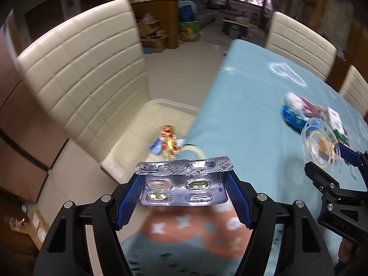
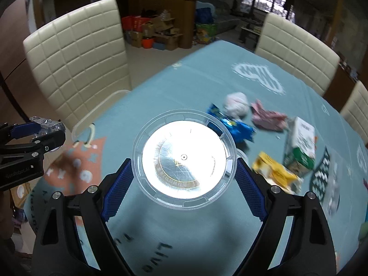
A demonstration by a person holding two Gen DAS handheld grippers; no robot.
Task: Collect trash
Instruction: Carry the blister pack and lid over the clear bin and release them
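My left gripper [image 1: 184,184] is shut on a silver pill blister pack [image 1: 184,184], held above the table's left edge; it also shows in the right wrist view [image 2: 47,126]. My right gripper [image 2: 184,161] is shut on a clear round plastic lid [image 2: 184,158], held above the table; the lid also shows in the left wrist view [image 1: 322,142]. On the table lie a blue wrapper [image 2: 232,126], a white crumpled ball [image 2: 237,103], a pink wrapper [image 2: 266,117], a green-white carton [image 2: 299,145] and a yellow packet [image 2: 273,170].
A clear plastic bin [image 1: 161,115] stands on the cream chair [image 1: 80,69] left of the table, with a red-yellow wrapper [image 1: 169,142] inside. The table has a light blue cloth [image 2: 207,80]. More cream chairs [image 2: 296,48] stand at the far side.
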